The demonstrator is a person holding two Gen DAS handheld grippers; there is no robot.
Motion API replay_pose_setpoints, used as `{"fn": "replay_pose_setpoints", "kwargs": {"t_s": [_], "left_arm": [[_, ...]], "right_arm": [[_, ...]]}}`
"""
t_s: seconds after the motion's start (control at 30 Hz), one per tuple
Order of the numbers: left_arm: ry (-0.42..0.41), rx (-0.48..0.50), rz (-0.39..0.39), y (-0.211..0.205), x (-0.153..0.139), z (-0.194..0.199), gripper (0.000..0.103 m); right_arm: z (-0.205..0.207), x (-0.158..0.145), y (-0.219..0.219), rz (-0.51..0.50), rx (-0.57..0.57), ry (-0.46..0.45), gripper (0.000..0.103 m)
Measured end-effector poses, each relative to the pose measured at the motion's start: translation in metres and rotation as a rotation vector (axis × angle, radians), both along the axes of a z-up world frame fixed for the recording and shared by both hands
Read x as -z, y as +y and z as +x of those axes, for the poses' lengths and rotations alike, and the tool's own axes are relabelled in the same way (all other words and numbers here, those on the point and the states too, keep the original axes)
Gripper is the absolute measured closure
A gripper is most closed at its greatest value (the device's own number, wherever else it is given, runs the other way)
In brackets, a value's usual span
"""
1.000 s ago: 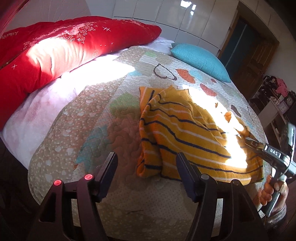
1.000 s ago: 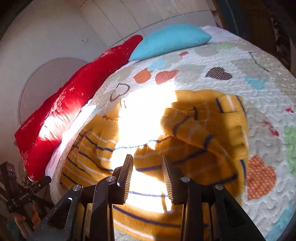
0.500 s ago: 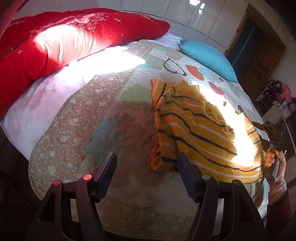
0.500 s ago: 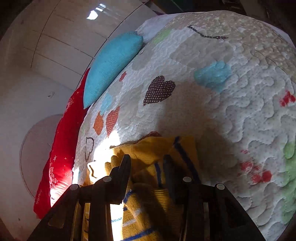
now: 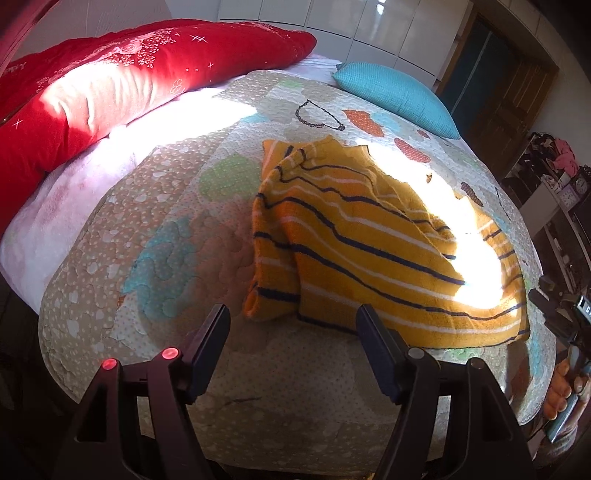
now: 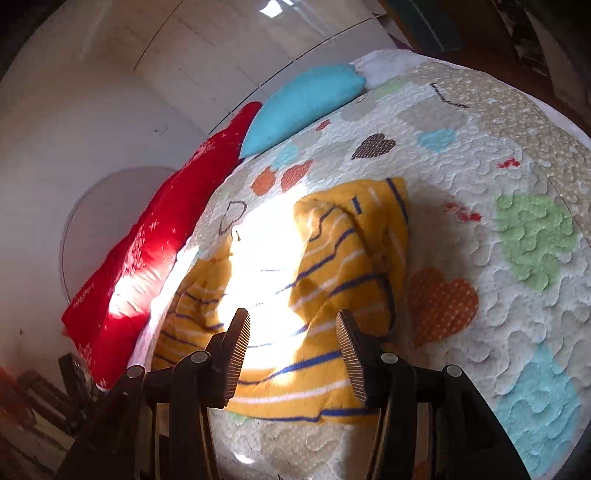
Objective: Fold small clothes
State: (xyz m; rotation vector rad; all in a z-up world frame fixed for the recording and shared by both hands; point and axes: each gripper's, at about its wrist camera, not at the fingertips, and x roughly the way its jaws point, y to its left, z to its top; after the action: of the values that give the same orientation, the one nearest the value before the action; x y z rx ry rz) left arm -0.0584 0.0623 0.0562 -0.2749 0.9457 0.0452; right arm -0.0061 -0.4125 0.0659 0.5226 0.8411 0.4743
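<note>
— Both pairs of fingers stand apart, and we grip nothing with either. Our left gripper (image 5: pixel 291 339) hangs just short of the near edge of the yellow striped garment (image 5: pixel 369 254), its jaws spread wide with bare quilt between them. Our right gripper (image 6: pixel 293 350) is spread too, and its ribbed pads (image 6: pixel 238 354) frame the cloth without touching it, as far as we can tell.

— Agreed. And where do we see the garment?

— It lies on the heart-patterned quilt (image 5: pixel 166 229), toward the near edge of the bed, bunched and partly folded over itself. One layer is doubled along its left side in the left wrist view, and a rolled end reaches toward our left fingers. Navy and white stripes run across it.

— We cannot read its middle, though.

— No, a bright patch of sunlight washes it out in both views, so the folds there may be more than we can count.

— Beyond it?

— A turquoise pillow (image 5: pixel 399 96) sits at the far end of the quilt, and a long red cushion (image 5: pixel 110 81) lies along the far left side on a pale sheet (image 5: pixel 70 206). At the right edge of the left wrist view we see our right hand (image 5: pixel 565 391) wrapped around its gripper handle, beside the bed. White panelled cabinets (image 5: pixel 369 26) stand behind the pillows.
</note>
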Motion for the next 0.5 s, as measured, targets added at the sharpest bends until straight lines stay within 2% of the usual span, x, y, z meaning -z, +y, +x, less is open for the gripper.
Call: {"fn": "replay_pose_setpoints", "kwargs": {"t_s": [0.1, 0.13, 0.17, 0.2, 0.27, 0.33, 0.43, 0.5], "left_arm": [[-0.016, 0.032, 0.036, -0.013, -0.005, -0.003, 0.033], [-0.018, 0.034, 0.056, -0.014, -0.006, -0.005, 0.033], [-0.020, 0.032, 0.073, -0.015, -0.007, -0.005, 0.033], [-0.021, 0.024, 0.087, -0.014, -0.007, -0.006, 0.033], [-0.016, 0.000, 0.109, -0.008, -0.007, -0.007, 0.031], [-0.010, -0.020, 0.139, -0.004, -0.005, -0.006, 0.031], [-0.010, -0.035, 0.192, -0.004, -0.003, -0.008, 0.031], [-0.012, -0.033, 0.198, -0.005, -0.002, -0.010, 0.031]], "right_arm": [[-0.006, 0.028, 0.011, -0.057, -0.001, 0.050, 0.054], [-0.006, 0.037, 0.008, -0.073, 0.029, 0.075, 0.058], [-0.006, 0.045, 0.006, -0.084, 0.055, 0.081, 0.067], [-0.008, 0.048, 0.002, -0.082, 0.071, 0.075, 0.068], [-0.014, 0.046, -0.003, -0.073, 0.102, 0.072, 0.067], [-0.022, 0.040, -0.005, -0.078, 0.128, 0.067, 0.061], [-0.035, 0.028, -0.004, -0.127, 0.146, 0.045, 0.056], [-0.043, 0.020, -0.002, -0.149, 0.152, 0.033, 0.053]]}}
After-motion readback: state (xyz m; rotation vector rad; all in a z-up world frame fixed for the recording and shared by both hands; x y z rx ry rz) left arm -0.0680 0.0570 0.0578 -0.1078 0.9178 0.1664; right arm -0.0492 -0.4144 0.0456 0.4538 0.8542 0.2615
